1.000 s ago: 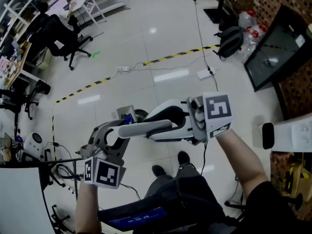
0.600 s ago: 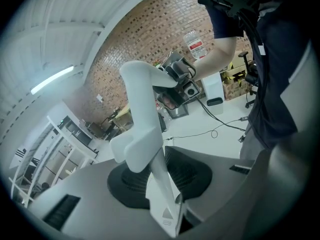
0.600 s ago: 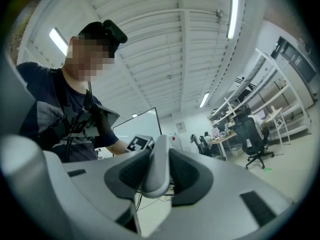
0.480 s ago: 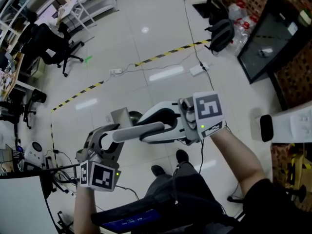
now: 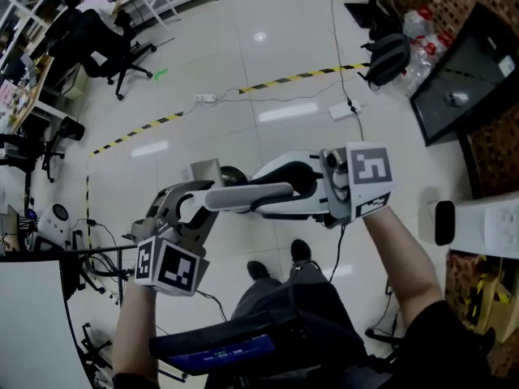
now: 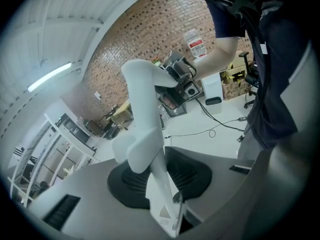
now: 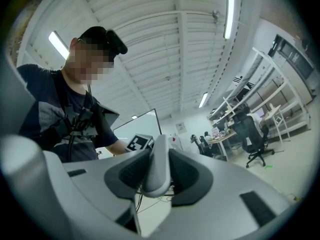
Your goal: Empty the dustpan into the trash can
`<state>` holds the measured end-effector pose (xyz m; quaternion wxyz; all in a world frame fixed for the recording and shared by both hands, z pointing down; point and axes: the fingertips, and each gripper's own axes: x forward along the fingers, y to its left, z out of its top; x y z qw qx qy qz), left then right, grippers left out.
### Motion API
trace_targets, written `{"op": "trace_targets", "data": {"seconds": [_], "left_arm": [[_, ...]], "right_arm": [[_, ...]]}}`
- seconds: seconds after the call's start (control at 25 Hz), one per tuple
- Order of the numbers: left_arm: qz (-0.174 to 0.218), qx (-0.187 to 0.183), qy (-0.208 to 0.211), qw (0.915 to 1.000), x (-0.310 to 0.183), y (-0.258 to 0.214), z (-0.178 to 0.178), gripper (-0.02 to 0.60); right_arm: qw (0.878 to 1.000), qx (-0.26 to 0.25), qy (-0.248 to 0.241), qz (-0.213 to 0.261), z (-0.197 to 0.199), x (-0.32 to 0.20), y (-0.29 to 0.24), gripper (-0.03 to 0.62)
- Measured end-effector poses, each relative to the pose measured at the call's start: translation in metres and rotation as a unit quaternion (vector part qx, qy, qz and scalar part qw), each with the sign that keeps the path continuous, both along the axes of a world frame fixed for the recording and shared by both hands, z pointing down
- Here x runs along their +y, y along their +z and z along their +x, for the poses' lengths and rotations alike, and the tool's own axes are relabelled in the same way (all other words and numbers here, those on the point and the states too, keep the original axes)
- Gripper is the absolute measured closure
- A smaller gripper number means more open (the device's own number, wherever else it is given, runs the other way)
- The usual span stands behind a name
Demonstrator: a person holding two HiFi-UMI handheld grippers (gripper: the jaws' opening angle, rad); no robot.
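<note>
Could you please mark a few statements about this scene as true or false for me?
1. The left gripper is shut on the long white plastic handle. True.
2. The right gripper hangs open and empty. False: it clamps the other end of the same handle.
3. The floor tape is solid red. False: it is striped yellow and black.
4. A black office chair stands at the head view's upper left. True.
</note>
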<state>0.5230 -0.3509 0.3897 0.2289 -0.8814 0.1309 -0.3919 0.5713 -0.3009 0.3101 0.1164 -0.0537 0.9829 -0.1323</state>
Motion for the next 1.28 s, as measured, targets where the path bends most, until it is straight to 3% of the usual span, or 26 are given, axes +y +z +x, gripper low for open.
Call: {"op": "trace_targets", "data": {"seconds": [1.28], "left_arm": [[-0.038,-0.01,0.058,0.9976,0.008,0.021,0.038,0.499]], "right_arm": [[0.998,-0.046,0.029,-0.038,0.046,-0.004,0.029,0.454]]}}
